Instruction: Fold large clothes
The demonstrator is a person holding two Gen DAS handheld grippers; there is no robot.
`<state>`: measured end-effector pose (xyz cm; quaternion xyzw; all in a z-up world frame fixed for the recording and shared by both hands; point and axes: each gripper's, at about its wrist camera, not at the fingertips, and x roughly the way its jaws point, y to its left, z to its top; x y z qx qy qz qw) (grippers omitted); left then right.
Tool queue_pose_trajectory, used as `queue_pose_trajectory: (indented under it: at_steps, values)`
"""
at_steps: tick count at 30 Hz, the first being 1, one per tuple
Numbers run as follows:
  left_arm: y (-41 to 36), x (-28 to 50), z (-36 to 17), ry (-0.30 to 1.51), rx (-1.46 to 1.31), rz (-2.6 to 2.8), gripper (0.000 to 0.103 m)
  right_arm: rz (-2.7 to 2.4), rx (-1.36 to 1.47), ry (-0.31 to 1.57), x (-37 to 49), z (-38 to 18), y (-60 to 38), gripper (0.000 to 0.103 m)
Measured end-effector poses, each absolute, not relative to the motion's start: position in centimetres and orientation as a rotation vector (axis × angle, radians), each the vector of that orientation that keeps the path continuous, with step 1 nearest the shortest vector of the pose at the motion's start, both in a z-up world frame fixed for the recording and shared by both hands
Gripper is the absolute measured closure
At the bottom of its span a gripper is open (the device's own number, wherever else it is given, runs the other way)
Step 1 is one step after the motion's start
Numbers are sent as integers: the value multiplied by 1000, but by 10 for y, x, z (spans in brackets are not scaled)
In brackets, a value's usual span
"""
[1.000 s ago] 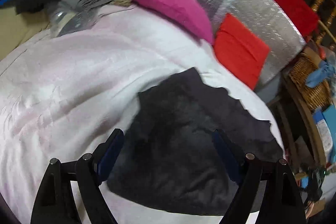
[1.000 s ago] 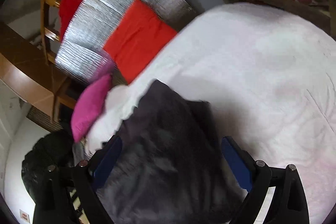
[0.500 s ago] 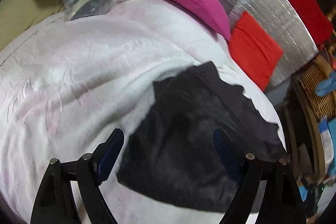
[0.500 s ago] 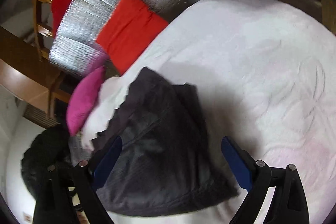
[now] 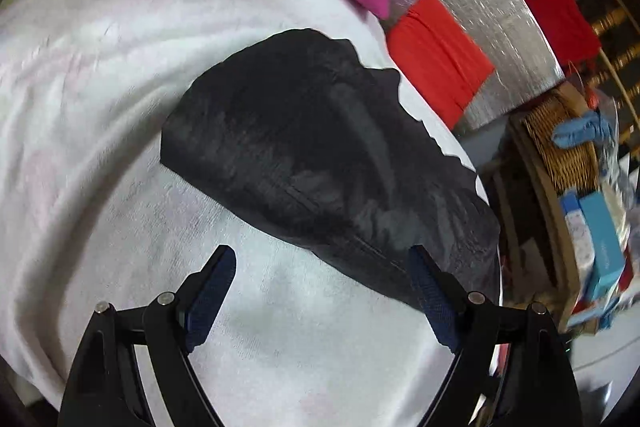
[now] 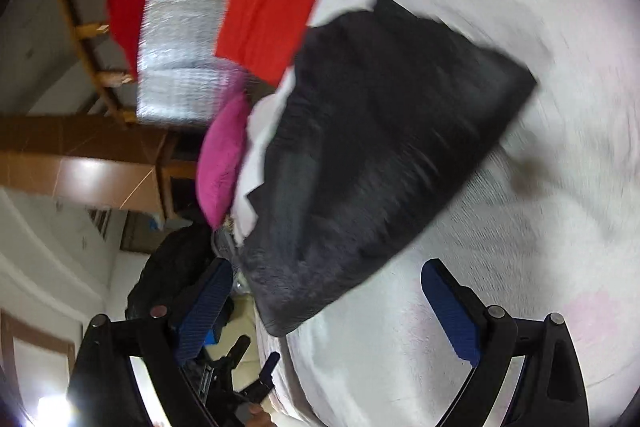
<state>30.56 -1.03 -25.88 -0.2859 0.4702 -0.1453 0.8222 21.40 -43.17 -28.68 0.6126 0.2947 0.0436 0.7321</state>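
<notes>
So both hand-held grippers are spread wide, holding nothing. Left hand-held gripper (image 5: pixel 322 291) hangs over the white bed cover (image 5: pixel 100 75), with the folded black garment (image 5: pixel 320 155) lying just past its fingertips, near the bed's edge. Only that view shows the wicker basket (image 5: pixel 564 147). Right hand-held gripper (image 6: pixel 326 301) view is blurry but catches the wooden headboard (image 6: pixel 76 167) and pink pillow (image 6: pixel 222 155).

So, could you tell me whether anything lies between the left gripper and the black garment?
Nothing visible does. The left gripper is open above bare white bedspread, and the black garment lies just ahead, its near edge by the right finger.
</notes>
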Motion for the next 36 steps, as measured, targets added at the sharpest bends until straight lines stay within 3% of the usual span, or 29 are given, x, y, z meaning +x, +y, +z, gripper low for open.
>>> queue_pose_trajectory:
  at_steps: [12,20,22,25,31,36]
  values:
    - [10,343,-300,988,-900,-236,16,-73,1512,524,241,-329,-452,6]
    - [3,362,-314,993,-950,-195,18,-121,1415,495,264,-323,-456,6]
    - [6,364,-318,994,-970,-174,33,-146,1370,509,273,-321,-454,13]
    - [4,367,-319,999,-970,-160,47,-197,1304,536,279,-318,-450,34]
    - [-5,365,-301,961,-881,-163,75,-199,1235,527,274,-306,-448,59]
    - [-5,351,-280,925,-824,-192,82,-172,1166,489,261,-284,-444,64]
